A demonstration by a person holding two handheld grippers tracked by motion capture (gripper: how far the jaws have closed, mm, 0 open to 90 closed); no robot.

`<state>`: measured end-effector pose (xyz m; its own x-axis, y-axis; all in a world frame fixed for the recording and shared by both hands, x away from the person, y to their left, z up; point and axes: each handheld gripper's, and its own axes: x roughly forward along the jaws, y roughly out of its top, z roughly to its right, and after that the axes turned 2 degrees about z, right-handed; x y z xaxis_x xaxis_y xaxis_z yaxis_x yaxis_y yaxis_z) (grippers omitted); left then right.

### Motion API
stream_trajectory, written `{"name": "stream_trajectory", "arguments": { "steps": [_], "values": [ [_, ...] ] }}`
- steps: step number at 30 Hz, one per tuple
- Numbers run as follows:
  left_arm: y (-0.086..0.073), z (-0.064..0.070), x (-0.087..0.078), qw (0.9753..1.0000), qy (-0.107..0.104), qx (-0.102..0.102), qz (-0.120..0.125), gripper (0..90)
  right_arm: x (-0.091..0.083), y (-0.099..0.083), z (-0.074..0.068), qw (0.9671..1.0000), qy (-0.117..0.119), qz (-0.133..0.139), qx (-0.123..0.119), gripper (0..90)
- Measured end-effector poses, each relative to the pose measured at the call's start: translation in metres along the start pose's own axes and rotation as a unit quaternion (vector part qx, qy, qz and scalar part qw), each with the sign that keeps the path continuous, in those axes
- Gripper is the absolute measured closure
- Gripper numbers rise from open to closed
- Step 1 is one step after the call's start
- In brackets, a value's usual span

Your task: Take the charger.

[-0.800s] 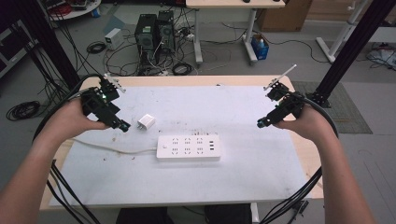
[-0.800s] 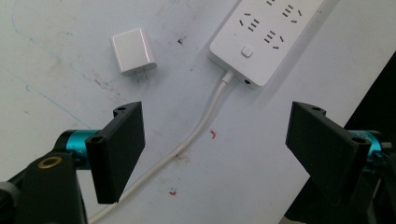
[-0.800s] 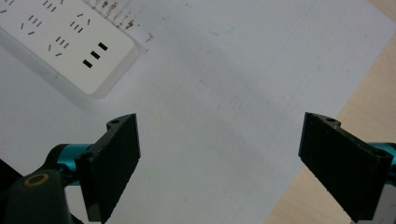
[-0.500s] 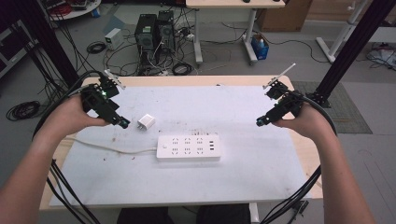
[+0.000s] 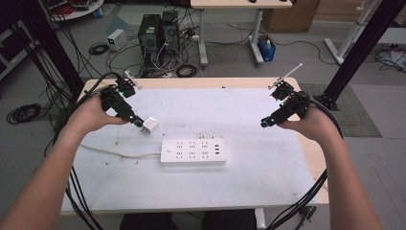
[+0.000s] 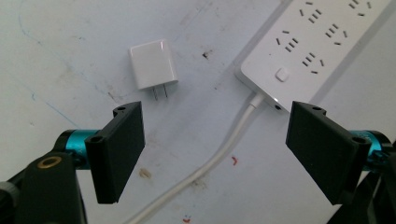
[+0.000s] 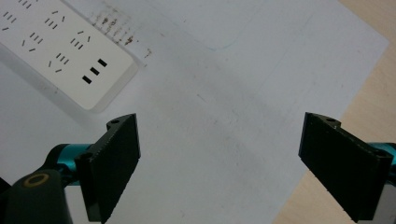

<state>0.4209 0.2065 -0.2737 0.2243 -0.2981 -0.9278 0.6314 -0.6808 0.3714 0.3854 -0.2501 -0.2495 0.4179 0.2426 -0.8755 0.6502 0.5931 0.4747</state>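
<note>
A small white plug adapter (image 5: 151, 126) lies flat on the white table, its two prongs (image 6: 160, 93) pointing toward my left gripper. My left gripper (image 5: 137, 121) hovers just left of the adapter, open, with nothing between its jaws (image 6: 215, 147). A white power strip (image 5: 192, 152) lies in the middle of the table, its cord (image 5: 119, 153) running off to the left. Over the table's right side my right gripper (image 5: 265, 122) stands open and empty (image 7: 219, 168), apart from the strip's USB end (image 7: 93, 70).
The white mat (image 5: 249, 182) ends short of the wooden table edge (image 7: 369, 84) at the right. Behind the table the floor holds computer towers (image 5: 158, 28), cables and a black frame post (image 5: 364, 48). Cables trail down from both grippers.
My left gripper has moved right and a little toward the adapter. The right gripper has held nearly still.
</note>
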Motion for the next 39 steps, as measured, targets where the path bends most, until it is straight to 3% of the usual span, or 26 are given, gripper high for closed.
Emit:
{"name": "stream_trajectory", "arguments": {
  "steps": [9, 16, 22, 25, 28, 30, 31, 33, 39],
  "values": [
    [0.014, -0.012, 0.047, 0.9991, 0.016, -0.033, -0.020, 19.9, 0.004, -0.001, -0.001, 1.0000, -0.001, -0.001, 0.002, 12.1],
    [0.021, -0.026, 0.081, 0.9966, 0.025, -0.042, -0.066, 19.8, 0.006, -0.001, 0.002, 1.0000, -0.001, -0.003, 0.009, 12.0],
    [0.026, -0.039, 0.105, 0.9942, 0.024, -0.065, -0.081, 19.9, 0.006, -0.001, 0.001, 0.9999, -0.003, -0.006, 0.013, 12.0],
    [0.028, -0.044, 0.114, 0.9931, 0.037, -0.061, -0.093, 19.9, 0.003, -0.001, 0.001, 0.9999, -0.007, -0.004, 0.008, 12.0],
    [0.028, -0.047, 0.123, 0.9918, 0.036, -0.070, -0.101, 19.9, -0.001, -0.001, 0.002, 0.9999, -0.009, 0.002, 0.009, 12.0],
    [0.029, -0.049, 0.128, 0.9906, 0.046, -0.062, -0.113, 19.9, -0.003, -0.001, 0.001, 0.9999, -0.011, 0.003, 0.012, 12.0],
    [0.029, -0.049, 0.130, 0.9904, 0.046, -0.070, -0.109, 20.0, -0.003, -0.001, 0.000, 0.9999, -0.012, 0.005, 0.010, 12.0],
    [0.030, -0.048, 0.135, 0.9896, 0.051, -0.055, -0.122, 22.8, -0.003, -0.001, 0.000, 0.9999, -0.014, 0.005, 0.006, 12.0],
    [0.031, -0.049, 0.142, 0.9875, 0.059, -0.059, -0.133, 25.8, -0.003, -0.001, 0.001, 0.9999, -0.014, 0.007, 0.006, 12.0]
  ]
}}
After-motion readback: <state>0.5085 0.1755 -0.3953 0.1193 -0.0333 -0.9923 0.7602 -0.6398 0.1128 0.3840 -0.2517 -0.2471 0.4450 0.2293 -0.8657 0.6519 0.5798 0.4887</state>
